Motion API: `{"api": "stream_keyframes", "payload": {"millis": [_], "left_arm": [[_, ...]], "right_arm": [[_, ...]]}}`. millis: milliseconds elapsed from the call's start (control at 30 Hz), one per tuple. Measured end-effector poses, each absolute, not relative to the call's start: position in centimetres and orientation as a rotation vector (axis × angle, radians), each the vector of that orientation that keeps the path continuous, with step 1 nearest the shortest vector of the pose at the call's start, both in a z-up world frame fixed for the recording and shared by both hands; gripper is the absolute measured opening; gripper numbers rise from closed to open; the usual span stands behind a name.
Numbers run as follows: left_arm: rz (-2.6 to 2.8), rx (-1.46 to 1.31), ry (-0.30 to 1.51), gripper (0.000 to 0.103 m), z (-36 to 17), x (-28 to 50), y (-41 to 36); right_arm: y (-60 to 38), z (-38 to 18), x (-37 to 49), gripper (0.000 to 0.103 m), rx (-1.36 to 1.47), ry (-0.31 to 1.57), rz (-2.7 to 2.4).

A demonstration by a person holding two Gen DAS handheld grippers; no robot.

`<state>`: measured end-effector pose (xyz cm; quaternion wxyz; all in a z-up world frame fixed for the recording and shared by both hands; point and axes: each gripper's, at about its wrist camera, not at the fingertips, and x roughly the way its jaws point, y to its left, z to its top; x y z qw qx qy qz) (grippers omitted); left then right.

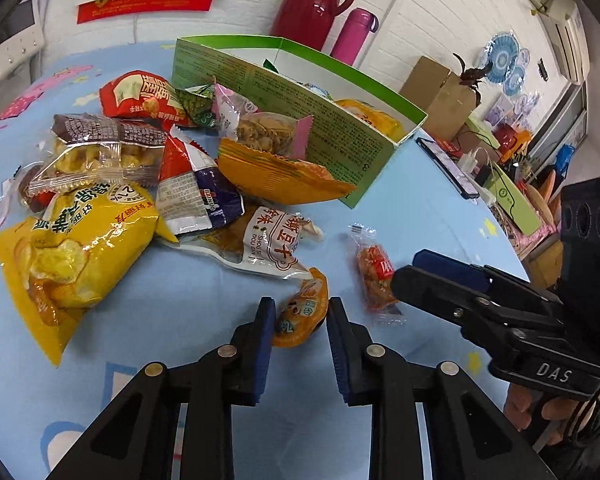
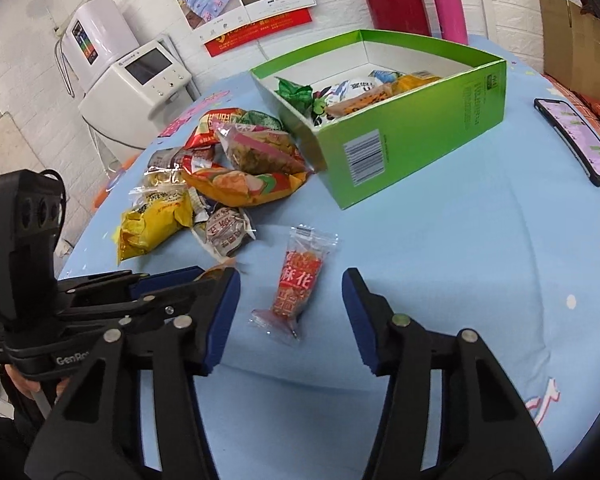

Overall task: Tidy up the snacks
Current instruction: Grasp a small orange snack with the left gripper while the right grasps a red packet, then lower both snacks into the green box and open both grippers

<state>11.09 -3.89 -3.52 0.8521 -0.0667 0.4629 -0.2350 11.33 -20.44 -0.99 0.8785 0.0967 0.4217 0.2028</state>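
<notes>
The left tool (image 1: 302, 312) has its 2 blue pads on either side of a small orange snack packet (image 1: 300, 312), narrow gap, pads right up against the wrapper, though I can't tell if it's actually pinched. That packet lies on the blue table (image 1: 420, 200) just in front of the snack pile (image 1: 140, 176), its long axis running away from the tool toward the pile.

The right tool (image 2: 290, 304) is spread wide and holds nothing. Between its fingers lies a clear-wrapped red twist snack (image 2: 298, 280), flat on the table, long axis pointing roughly away from the tool toward the green box (image 2: 412, 148), crimped end nearest the tool.

The green box stands open behind the pile with a few packets inside. A phone (image 2: 580, 140) lies off to the right of it.
</notes>
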Motion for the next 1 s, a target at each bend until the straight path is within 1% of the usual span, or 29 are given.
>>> {"api": "stream_keyframes", "payload": {"millis": [133, 167, 200, 233, 433, 667, 800, 1000], "left_arm": [[-0.499, -0.129, 0.967, 0.026, -3.5, 11.0, -3.8], [-0.501, -0.131, 0.968, 0.026, -3.6, 11.1, -3.7], [-0.503, -0.132, 0.967, 0.026, -3.6, 11.2, -3.7], [-0.504, -0.131, 0.965, 0.026, -3.7, 11.1, -3.8], [-0.488, -0.124, 0.923, 0.023, -2.8, 10.1, -3.4], [-0.514, -0.102, 0.811, 0.023, 1.3, 8.3, -3.3], [-0.542, -0.099, 0.761, 0.023, 4.0, 9.2, -3.7], [-0.536, -0.088, 0.690, 0.023, 7.4, 12.7, -5.1]], "right_arm": [[-19.0, -1.7, 11.6, 0.043, 0.127, 0.896, 0.402], [-18.8, -1.9, 11.7, 0.037, 0.114, 0.902, 0.396], [-18.7, -2.2, 11.7, 0.026, 0.101, 0.912, 0.388], [-18.8, -2.2, 11.6, 0.022, 0.093, 0.906, 0.373], [-20.0, -1.7, 10.4, 0.022, 0.133, 0.881, 0.382], [-21.2, 1.8, 9.0, 0.022, 0.160, 0.779, 0.386], [-21.4, 4.2, 9.6, 0.022, 0.148, 0.717, 0.386], [-22.1, 7.0, 12.0, 0.022, 0.131, 0.642, 0.351]]}}
